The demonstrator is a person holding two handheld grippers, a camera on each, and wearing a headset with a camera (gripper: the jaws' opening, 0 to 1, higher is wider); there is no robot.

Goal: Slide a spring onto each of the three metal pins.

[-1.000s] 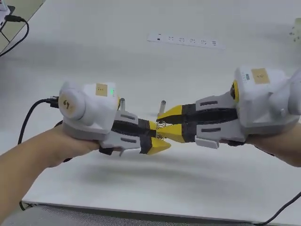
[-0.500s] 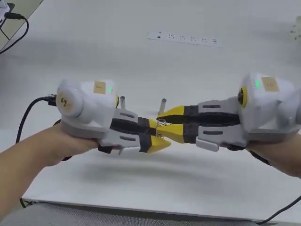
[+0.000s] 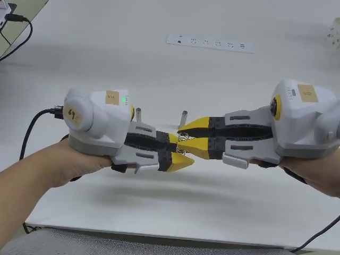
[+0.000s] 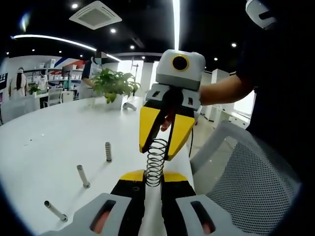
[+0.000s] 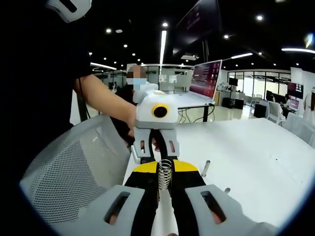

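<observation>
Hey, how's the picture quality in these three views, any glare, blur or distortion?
Head view: bright even light, white table slightly washed out, soft shadows, sharp. Left gripper view: fisheye bending, ceiling strip light glaring, spring crisp. Right gripper view: same bending, dark ceiling.

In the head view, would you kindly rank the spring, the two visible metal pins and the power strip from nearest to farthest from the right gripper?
1. Spring, between the right gripper's fingers.
2. Pin, just behind its fingertips.
3. Other pin, farther to the left.
4. Power strip, far back on the table.
</observation>
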